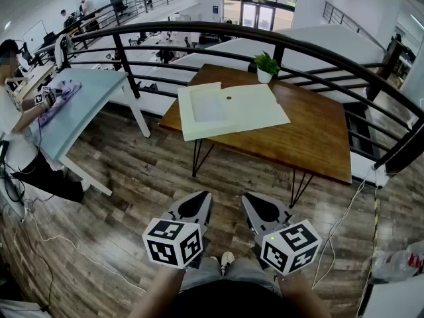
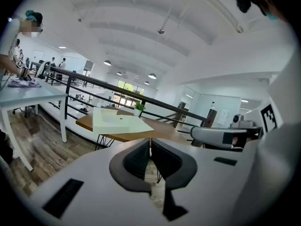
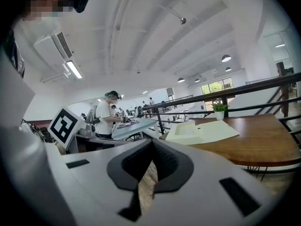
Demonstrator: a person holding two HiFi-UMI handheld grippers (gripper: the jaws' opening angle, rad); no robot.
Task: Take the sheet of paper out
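Note:
A pale cream folder [image 1: 232, 109] lies flat on the brown wooden table [image 1: 318, 138], with a whiter sheet of paper [image 1: 209, 108] showing on its left half. The same folder shows small and far in the left gripper view [image 2: 120, 121] and the right gripper view [image 3: 202, 132]. My left gripper [image 1: 197, 204] and right gripper [image 1: 260, 207] hang side by side close to my body, over the wooden floor, well short of the table. Each is shut with nothing between its jaws, as the left gripper [image 2: 150, 147] and right gripper [image 3: 151, 147] show from their own cameras.
A small potted plant [image 1: 266, 65] stands at the table's far edge. A curved black railing [image 1: 199, 32] runs behind the table. To the left stands a white table [image 1: 86, 105] where a person [image 1: 16, 105] is working. Cables [image 1: 344, 217] trail on the floor to my right.

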